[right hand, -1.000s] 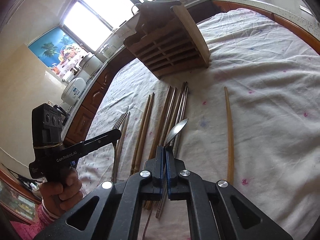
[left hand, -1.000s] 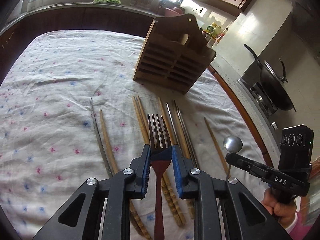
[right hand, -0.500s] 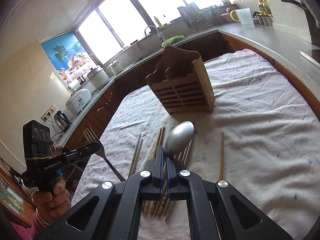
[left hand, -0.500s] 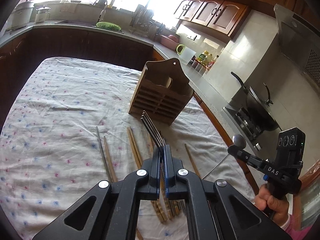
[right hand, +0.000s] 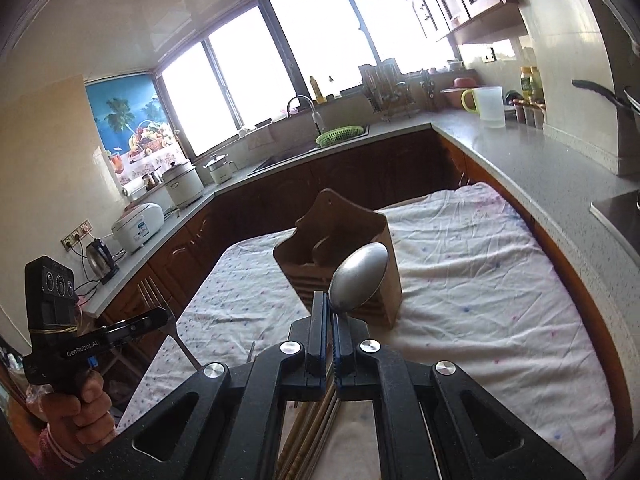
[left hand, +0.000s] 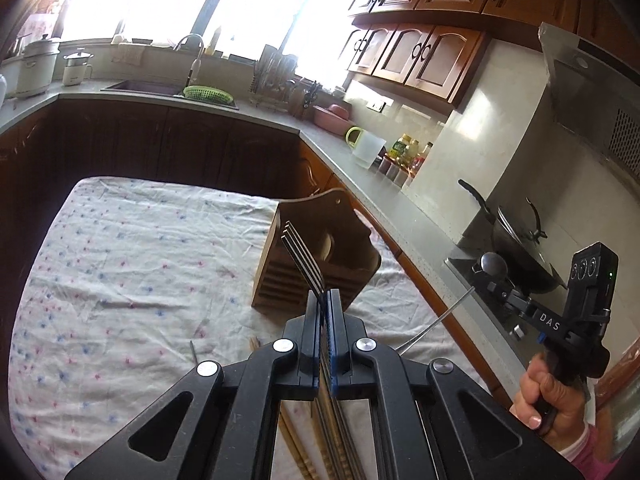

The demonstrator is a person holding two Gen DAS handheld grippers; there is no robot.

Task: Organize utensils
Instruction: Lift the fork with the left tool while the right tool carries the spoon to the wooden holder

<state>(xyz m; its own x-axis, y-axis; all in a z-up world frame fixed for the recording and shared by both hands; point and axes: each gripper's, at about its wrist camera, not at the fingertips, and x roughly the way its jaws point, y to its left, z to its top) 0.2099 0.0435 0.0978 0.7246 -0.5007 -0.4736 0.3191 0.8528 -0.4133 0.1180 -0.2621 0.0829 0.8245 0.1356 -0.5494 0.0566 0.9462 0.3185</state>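
Surface [left hand: 132, 264] draped in a creased white cloth [right hand: 472, 280] with small pink and blue flowers, wooden holder [left hand: 316, 264] upright near its far end, chopsticks [right hand: 304, 432] lying side by side at the near edge

Right gripper [right hand: 327, 320] clamping spoon [right hand: 359, 277], wooden utensil holder [right hand: 380, 280] beyond

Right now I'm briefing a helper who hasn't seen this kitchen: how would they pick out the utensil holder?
Find the cloth-covered table beside the counter. The holder stands on it: a slatted wooden box with a tall arched back, the only upright thing there.
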